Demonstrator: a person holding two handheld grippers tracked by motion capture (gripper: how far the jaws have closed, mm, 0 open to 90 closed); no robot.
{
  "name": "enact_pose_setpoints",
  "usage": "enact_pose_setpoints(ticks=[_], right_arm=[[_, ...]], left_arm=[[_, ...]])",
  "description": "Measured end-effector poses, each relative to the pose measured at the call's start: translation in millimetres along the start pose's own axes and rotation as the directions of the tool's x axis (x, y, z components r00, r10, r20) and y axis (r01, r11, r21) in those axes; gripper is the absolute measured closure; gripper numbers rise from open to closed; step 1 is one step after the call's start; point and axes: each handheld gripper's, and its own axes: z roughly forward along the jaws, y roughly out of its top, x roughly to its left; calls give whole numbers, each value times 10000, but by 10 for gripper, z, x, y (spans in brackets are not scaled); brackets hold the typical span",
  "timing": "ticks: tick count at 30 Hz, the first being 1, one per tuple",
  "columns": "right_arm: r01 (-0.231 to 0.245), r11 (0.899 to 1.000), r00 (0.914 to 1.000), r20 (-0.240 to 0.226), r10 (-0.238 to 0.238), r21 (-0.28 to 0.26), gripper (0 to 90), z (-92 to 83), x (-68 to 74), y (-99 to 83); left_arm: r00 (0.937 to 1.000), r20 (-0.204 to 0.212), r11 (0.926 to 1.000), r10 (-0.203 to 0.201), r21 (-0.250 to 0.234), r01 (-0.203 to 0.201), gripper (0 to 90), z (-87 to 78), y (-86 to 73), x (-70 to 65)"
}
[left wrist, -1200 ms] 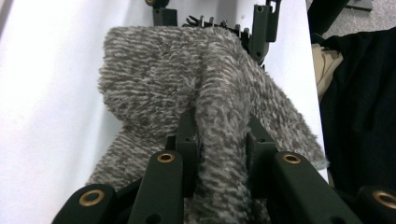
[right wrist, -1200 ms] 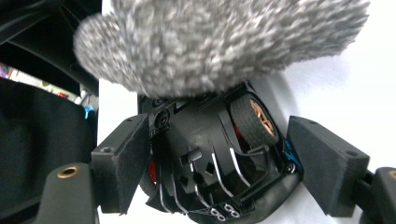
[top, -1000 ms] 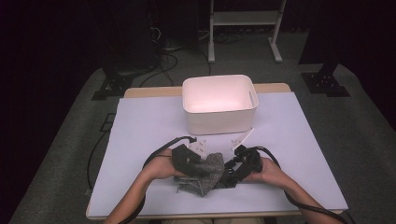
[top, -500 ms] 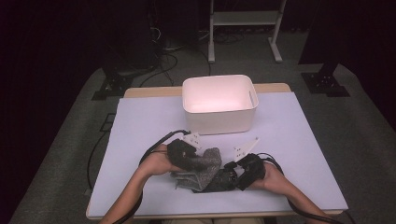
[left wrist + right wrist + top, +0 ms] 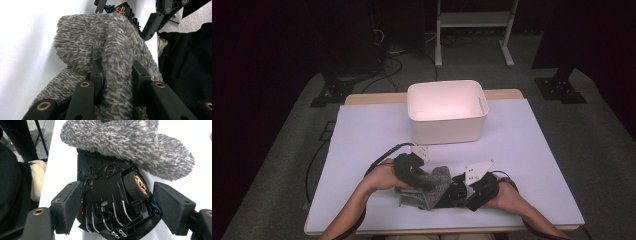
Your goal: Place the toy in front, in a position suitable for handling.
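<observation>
A fuzzy grey cloth [image 5: 437,181] lies bunched near the table's front edge. My left gripper [image 5: 426,183] is shut on a fold of it. In the left gripper view both pads press that fold [image 5: 117,75], and the jaws have just eased open a little. My right gripper [image 5: 458,193] comes in from the right, shut on a black toy car [image 5: 453,194]. The right gripper view shows the toy car [image 5: 110,195] underside up, a gold-spoked wheel [image 5: 136,185] visible, and the cloth [image 5: 125,142] draped over its far end. The car [image 5: 120,9] peeks out beyond the cloth [image 5: 100,42].
A white plastic bin [image 5: 447,131] stands open at the table's back middle, past both hands. The table [image 5: 362,135] has a pale lilac cover. Dark floor, cables and a white stand lie beyond the far edge.
My right hand has drifted a little to the right and toward the near edge with the car. The left hand has stayed put with the cloth.
</observation>
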Motion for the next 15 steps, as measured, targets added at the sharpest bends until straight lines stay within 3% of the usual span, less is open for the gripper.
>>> enact_pose_setpoints(ticks=[5,7,10,15], right_arm=[[-631,9979,9954,-724,620,-132,249,-35,-95,28],[-844,9964,9920,-929,851,108,250,-5,-119,40],[-735,9965,9889,-1265,781,405,265,79,-116,56],[-559,9959,9761,-2059,695,713,460,188,-53,80]], left_arm=[[9988,-107,9989,475,34,-475,699,-25,13,-92],[9984,-111,9985,553,2,-553,701,-33,13,-133],[9975,14,9975,709,-54,-709,702,-50,13,-192],[9963,403,9970,754,-187,-747,707,-66,2,-250]])
